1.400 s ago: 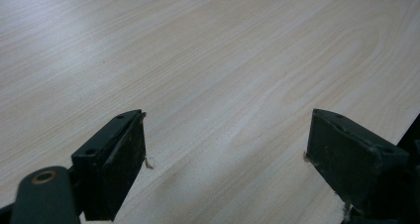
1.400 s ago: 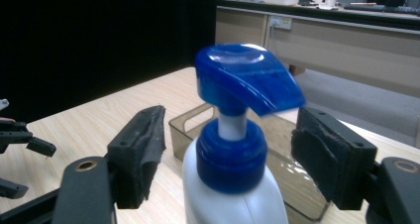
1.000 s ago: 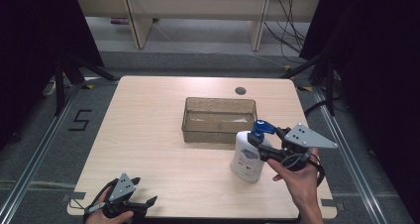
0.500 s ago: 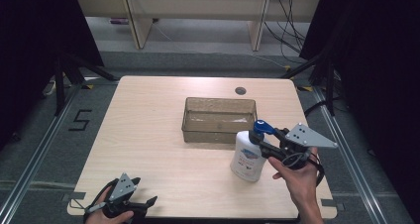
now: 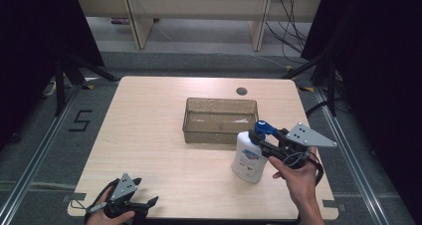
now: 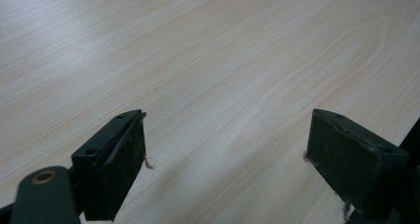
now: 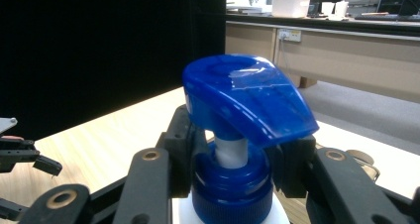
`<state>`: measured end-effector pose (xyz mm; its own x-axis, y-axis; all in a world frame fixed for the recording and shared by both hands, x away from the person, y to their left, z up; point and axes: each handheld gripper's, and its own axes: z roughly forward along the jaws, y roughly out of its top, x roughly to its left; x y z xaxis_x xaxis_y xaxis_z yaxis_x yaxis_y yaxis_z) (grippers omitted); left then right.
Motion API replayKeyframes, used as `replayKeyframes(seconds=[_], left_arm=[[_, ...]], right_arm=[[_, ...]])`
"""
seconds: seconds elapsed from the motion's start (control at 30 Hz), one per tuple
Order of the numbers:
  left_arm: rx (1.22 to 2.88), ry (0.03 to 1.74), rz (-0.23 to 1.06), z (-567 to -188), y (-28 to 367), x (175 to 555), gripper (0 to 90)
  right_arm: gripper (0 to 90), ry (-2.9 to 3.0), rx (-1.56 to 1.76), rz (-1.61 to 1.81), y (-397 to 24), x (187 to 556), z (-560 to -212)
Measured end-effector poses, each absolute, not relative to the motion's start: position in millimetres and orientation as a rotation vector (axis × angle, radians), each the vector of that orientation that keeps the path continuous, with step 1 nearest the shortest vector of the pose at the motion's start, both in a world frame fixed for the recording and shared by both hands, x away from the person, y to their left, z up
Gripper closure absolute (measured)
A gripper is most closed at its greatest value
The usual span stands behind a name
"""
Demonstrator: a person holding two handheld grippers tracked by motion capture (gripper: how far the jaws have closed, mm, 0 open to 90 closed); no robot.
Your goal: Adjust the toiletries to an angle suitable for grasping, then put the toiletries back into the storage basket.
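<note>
A white pump bottle point(image 5: 247, 158) with a blue pump head point(image 5: 263, 128) stands upright at the table's right, just in front of the clear bin. My right gripper point(image 5: 261, 142) reaches in from the right at neck height. Its jaws have just been closing and now press on both sides of the blue collar point(image 7: 233, 184) under the pump head point(image 7: 247, 97), as the right gripper view shows. My left gripper point(image 5: 147, 206) rests at the front left edge. In the left gripper view its jaws point(image 6: 225, 169) stand wide apart over bare wood, with nothing between them.
A clear brownish bin point(image 5: 209, 135) sits mid-table, its inside bare as far as I can see. A small round grommet point(image 5: 242, 91) lies behind it. The wooden table point(image 5: 149, 135) has open room at left and centre. Dark floor and rails surround it.
The right gripper's jaws have narrowed onto the bottle's neck. Neither hand has shifted, and the bottle stands where it was.
</note>
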<state>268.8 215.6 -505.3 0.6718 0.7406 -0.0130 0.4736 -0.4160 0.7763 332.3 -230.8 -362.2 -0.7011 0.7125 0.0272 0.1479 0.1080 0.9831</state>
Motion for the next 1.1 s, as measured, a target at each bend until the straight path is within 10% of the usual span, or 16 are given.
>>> replayKeyframes(seconds=[1.1], left_arm=[[2.109,0.904,0.422,-505.2,212.9,268.8,14.9]], right_arm=[[63.4,1.9,0.813,1.566,-225.0,331.1,-356.8]])
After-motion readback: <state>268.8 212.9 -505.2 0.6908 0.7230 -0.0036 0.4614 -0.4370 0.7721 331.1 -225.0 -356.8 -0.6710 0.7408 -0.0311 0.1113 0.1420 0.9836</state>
